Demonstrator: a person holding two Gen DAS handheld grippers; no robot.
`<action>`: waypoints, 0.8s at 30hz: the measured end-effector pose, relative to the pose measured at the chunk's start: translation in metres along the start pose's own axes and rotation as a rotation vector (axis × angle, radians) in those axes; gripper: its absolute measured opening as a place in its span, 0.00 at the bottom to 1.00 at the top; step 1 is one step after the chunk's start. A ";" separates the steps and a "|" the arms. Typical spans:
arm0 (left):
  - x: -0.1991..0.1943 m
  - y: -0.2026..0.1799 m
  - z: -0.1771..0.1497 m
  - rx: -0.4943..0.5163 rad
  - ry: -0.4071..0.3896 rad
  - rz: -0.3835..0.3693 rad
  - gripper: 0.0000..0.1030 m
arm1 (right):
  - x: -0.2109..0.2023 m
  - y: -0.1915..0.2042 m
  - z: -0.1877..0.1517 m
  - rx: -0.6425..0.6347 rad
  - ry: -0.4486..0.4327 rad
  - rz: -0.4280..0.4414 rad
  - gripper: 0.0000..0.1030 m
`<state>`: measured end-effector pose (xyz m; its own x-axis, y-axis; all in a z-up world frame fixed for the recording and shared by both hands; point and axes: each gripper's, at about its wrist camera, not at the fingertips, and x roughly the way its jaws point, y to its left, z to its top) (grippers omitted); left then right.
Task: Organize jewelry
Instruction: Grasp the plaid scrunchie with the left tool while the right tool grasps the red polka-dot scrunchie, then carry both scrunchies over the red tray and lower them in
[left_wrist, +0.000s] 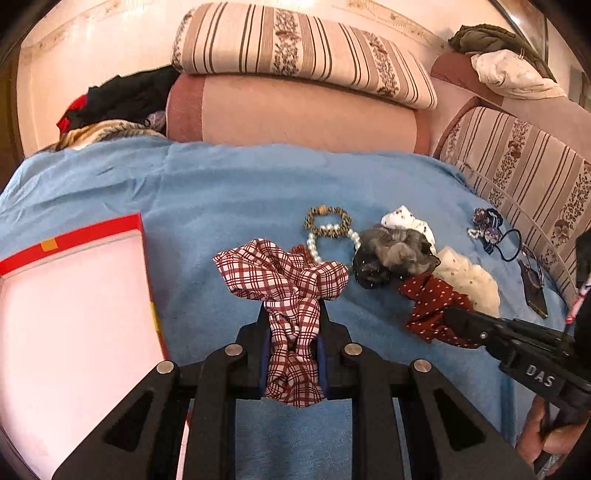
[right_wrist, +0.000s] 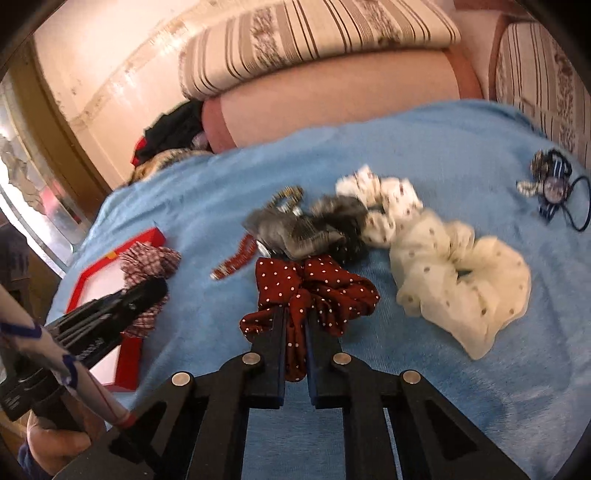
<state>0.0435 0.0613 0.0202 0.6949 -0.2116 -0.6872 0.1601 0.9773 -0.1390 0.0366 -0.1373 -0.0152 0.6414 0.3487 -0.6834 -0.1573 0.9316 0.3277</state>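
My left gripper (left_wrist: 293, 314) is shut on a red-and-white checked scrunchie (left_wrist: 284, 277), held above the blue blanket (left_wrist: 221, 192) just right of the red-rimmed box (left_wrist: 74, 236). My right gripper (right_wrist: 295, 314) is shut on a dark red polka-dot scrunchie (right_wrist: 317, 291); it also shows in the left wrist view (left_wrist: 432, 302). On the blanket lie a grey scrunchie (left_wrist: 391, 254), a cream scrunchie (right_wrist: 461, 277), a white dotted scrunchie (right_wrist: 384, 199), a pearl bracelet (left_wrist: 317, 243), a leopard-print hair tie (left_wrist: 327, 221) and a small red beaded band (right_wrist: 236, 260).
Navy hair ties with a bow (left_wrist: 491, 230) lie at the far right by a striped cushion (left_wrist: 524, 184). A pink bolster (left_wrist: 295, 110) and a striped pillow (left_wrist: 295, 48) line the back. Dark clothes (left_wrist: 122, 99) are piled at the back left. A dark phone-like object (left_wrist: 533, 290) lies at the right edge.
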 end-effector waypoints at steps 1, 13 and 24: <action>-0.001 0.000 0.001 0.002 -0.004 0.000 0.19 | -0.004 0.002 0.001 -0.012 -0.015 0.002 0.09; -0.018 0.017 -0.002 -0.020 -0.023 0.028 0.19 | -0.022 0.038 -0.003 -0.140 -0.122 0.041 0.09; -0.031 0.040 -0.003 -0.057 -0.033 0.067 0.19 | -0.016 0.052 -0.008 -0.177 -0.115 0.045 0.09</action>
<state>0.0260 0.1075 0.0335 0.7257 -0.1450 -0.6725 0.0730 0.9883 -0.1343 0.0126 -0.0932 0.0078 0.7108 0.3859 -0.5880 -0.3107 0.9223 0.2297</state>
